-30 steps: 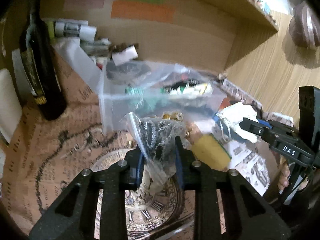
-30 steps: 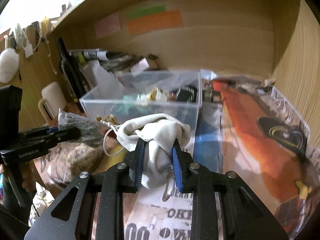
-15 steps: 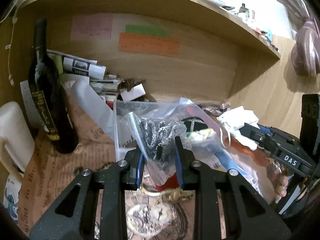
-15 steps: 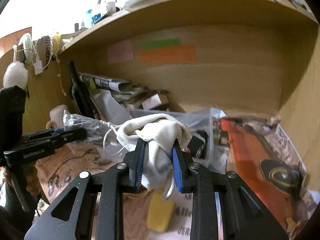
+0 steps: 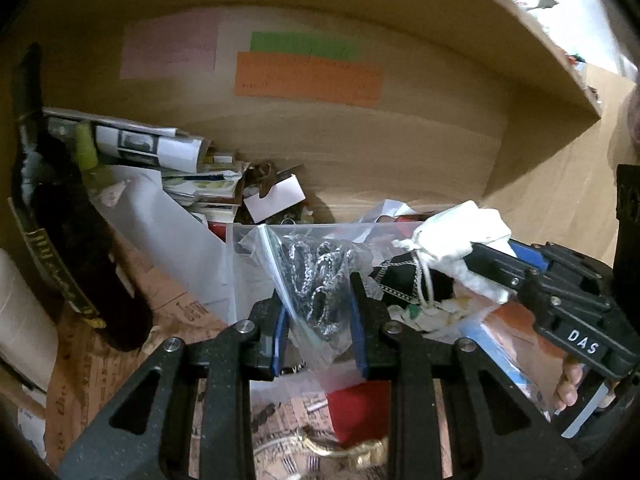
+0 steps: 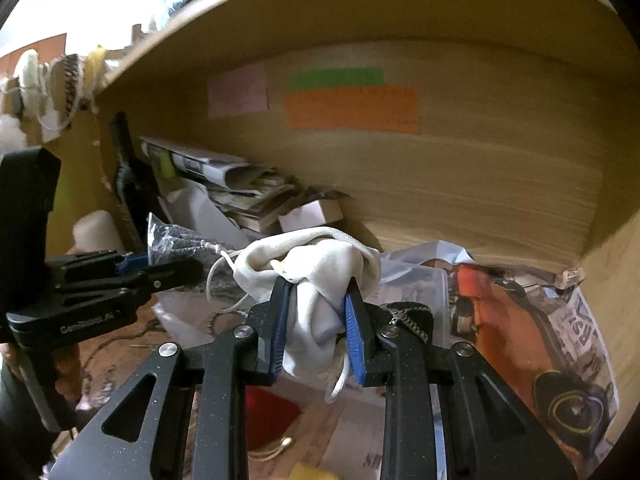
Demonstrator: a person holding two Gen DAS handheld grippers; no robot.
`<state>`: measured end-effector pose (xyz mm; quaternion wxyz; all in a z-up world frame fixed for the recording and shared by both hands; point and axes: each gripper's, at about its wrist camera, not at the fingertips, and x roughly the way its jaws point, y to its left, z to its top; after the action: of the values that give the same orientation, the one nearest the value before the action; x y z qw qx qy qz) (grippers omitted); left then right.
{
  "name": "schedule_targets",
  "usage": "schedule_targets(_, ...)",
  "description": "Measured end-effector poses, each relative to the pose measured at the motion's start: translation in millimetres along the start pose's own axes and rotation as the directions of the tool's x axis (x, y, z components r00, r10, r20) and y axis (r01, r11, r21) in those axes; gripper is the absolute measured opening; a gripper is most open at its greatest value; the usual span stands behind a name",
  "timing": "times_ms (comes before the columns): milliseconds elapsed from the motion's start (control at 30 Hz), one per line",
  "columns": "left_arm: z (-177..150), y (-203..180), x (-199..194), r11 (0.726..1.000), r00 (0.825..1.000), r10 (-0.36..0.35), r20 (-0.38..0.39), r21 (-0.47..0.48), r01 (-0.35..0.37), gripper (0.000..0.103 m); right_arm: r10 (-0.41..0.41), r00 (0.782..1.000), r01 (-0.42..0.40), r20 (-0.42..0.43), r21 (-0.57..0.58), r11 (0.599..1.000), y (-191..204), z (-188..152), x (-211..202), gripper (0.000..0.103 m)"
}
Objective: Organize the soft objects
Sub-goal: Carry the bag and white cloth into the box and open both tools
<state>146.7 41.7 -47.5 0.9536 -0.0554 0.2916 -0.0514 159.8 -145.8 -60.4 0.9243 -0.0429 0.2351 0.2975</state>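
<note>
My left gripper (image 5: 318, 300) is shut on a clear zip bag of grey cord (image 5: 316, 276) and holds it above the near edge of a clear plastic bin (image 5: 244, 272). My right gripper (image 6: 318, 300) is shut on a white drawstring cloth pouch (image 6: 320, 264), held above the bin's right part. In the left wrist view the pouch (image 5: 460, 232) hangs from the right gripper (image 5: 476, 256) over the bin. In the right wrist view the zip bag (image 6: 176, 240) sits in the left gripper (image 6: 184, 270) at the left. A black pouch with patterned trim (image 5: 404, 280) lies in the bin.
A dark wine bottle (image 5: 60, 240) stands at the left. Stacked papers and a white box (image 5: 276, 196) lie against the back wall. A red cloth (image 5: 356, 408) and a gold trinket (image 5: 364, 450) lie on the printed paper below. A wooden shelf (image 6: 360, 20) hangs overhead.
Both grippers have risen and moved forward toward the bin, each still holding its load. The pouch now hangs close beside the zip bag over the bin.
</note>
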Motion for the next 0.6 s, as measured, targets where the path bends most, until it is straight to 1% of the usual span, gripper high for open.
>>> schedule_targets(167,6,1,25,1.000,0.999,0.014,-0.042,0.010,-0.013,0.027,-0.010,0.998,0.010,-0.059,0.008,1.000,-9,3,26,0.024)
schedule_targets(300,8,1,48,1.000,0.996,0.012,-0.090,0.009,-0.011,0.027,-0.021,0.994,0.023,-0.105,0.017,1.000,-16,1,44,0.024)
schedule_targets(467,4,-2,72,0.999,0.989,0.031,-0.147,0.037,-0.026,0.027,-0.026,0.988,0.031,-0.152,0.026,0.999,-22,-4,57,0.027)
schedule_targets(600,2,-3,83,0.998,0.985,0.042,-0.169,0.042,-0.036,0.027,-0.028,0.983,0.036,-0.182,0.045,0.998,-28,-7,67,0.028)
